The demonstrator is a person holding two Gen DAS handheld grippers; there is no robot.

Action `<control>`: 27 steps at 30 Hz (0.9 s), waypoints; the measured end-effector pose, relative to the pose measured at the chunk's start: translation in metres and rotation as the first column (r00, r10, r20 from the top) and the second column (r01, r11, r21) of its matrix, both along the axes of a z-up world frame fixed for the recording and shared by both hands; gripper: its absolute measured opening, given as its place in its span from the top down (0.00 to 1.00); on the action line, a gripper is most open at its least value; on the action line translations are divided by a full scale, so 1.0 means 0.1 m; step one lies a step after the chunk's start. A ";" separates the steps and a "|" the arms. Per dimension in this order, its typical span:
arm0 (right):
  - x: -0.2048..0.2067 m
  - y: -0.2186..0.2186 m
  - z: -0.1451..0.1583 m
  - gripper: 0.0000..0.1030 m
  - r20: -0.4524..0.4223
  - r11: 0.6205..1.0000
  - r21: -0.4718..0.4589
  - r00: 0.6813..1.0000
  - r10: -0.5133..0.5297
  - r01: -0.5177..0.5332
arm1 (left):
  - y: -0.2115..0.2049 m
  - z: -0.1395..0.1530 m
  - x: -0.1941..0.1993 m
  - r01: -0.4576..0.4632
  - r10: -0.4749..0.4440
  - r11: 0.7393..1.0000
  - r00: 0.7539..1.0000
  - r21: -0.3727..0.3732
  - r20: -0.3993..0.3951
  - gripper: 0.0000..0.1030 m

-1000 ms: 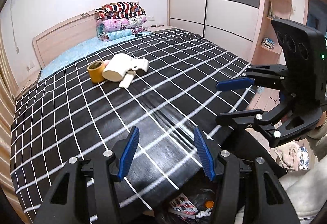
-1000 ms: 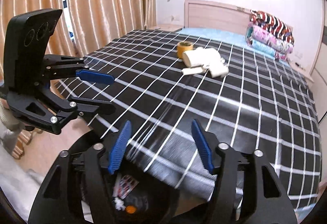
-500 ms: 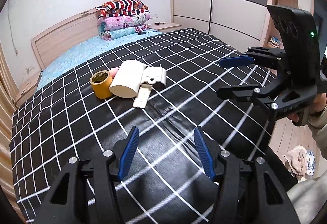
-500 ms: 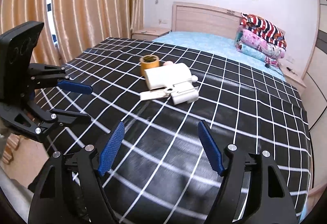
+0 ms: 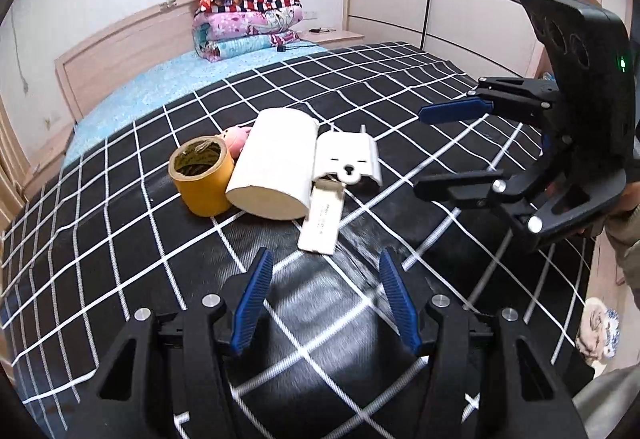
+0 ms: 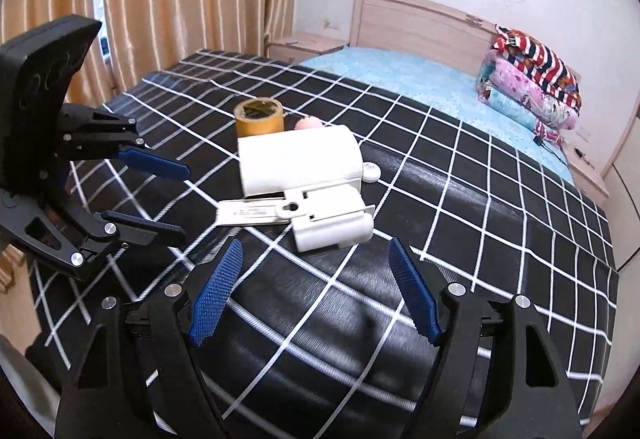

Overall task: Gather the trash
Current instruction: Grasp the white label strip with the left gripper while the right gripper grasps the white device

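Ahead of both tongs, on the bed's black checked cover (image 5: 120, 239), lies the trash: a yellow tape roll (image 5: 202, 175), hollow core upward, touching a white paper roll (image 5: 276, 163); a white plastic holder (image 6: 332, 215) and flat white card (image 5: 322, 221) beside it; left tongs (image 5: 326, 299) stand half-wide, holding nothing; right tongs (image 6: 312, 289) stand wide, holding nothing, short of the holder

Small print on the flat white box (image 5: 321, 219), seemingly text, too blurred to read
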State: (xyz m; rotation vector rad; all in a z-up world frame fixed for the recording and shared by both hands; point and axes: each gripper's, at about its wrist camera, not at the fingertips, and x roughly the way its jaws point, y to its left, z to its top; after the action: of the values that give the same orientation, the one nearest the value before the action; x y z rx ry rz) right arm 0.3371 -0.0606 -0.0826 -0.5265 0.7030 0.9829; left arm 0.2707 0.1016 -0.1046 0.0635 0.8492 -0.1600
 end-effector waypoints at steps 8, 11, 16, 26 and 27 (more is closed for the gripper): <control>0.20 0.16 -0.13 0.26 -0.018 0.999 -0.050 1.000 0.018 -0.019 | 0.06 -0.17 0.30 0.006 -0.006 1.000 0.999 0.015 -0.036 0.49; 0.26 0.19 -0.18 0.26 -0.017 0.998 -0.061 1.000 0.021 -0.022 | 0.04 -0.17 0.34 0.006 -0.006 1.000 0.999 0.020 -0.034 0.51; 0.36 0.23 -0.21 0.26 -0.055 0.998 -0.057 0.998 0.019 -0.022 | 0.01 -0.17 0.39 0.022 -0.021 1.000 0.999 0.021 -0.028 0.67; 0.43 0.28 -0.21 0.27 -0.124 0.999 -0.031 0.992 0.028 -0.032 | -0.02 -0.18 0.36 0.043 -0.042 0.999 0.999 0.012 -0.017 0.78; 0.43 0.28 -0.21 0.28 -0.130 0.999 -0.030 0.991 0.026 -0.031 | -0.02 -0.17 0.35 0.040 -0.039 0.999 0.999 0.010 -0.019 0.78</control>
State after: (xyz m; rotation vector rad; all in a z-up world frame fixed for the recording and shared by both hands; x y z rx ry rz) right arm 0.3802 -0.0324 -0.1036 -0.5053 0.8308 1.0408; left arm 0.3061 0.0992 -0.1220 0.0888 0.8674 -0.1935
